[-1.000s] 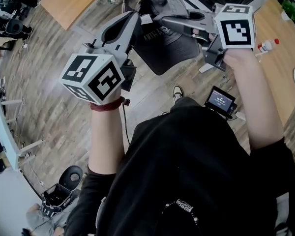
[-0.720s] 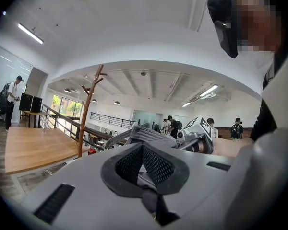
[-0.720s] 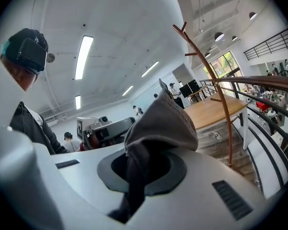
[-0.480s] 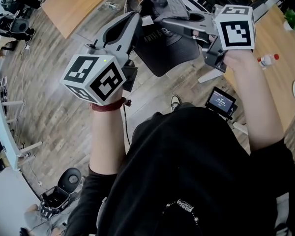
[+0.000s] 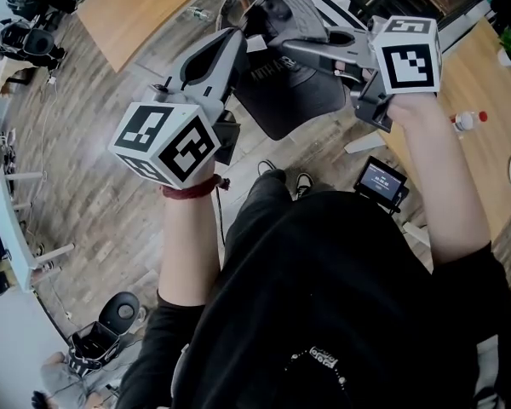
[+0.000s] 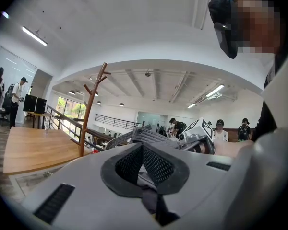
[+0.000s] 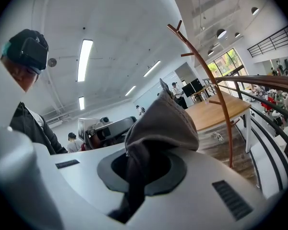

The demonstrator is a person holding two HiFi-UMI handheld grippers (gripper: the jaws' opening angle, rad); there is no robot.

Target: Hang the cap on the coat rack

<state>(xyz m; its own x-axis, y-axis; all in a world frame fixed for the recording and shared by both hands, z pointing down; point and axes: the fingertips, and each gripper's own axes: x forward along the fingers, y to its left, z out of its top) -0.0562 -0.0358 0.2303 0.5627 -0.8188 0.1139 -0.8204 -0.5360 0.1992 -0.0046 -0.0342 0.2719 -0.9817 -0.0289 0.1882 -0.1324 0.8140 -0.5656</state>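
A dark grey cap [image 5: 294,88] hangs in the air between both grippers, brim toward me. My left gripper [image 5: 249,34] is shut on its mesh and strap side, seen as black mesh [image 6: 149,164] pinched in the jaws. On the other side my right gripper [image 5: 277,45] is shut on a fold of the cap's grey cloth [image 7: 161,123]. The brown wooden coat rack [image 6: 89,111] stands ahead beyond the cap, its upper pegs bare [image 7: 206,66]. The cap is apart from it.
Wooden tables stand at the upper left [image 5: 128,2] and right [image 5: 485,83], the right one with a bottle [image 5: 464,122]. A small screen device [image 5: 381,180] lies on the plank floor. A metal railing [image 7: 273,128] runs past the rack. Several people stand in the background.
Both grippers keep their hold on the cap and have barely shifted. The person's leg and shoe have swung forward beneath the cap.
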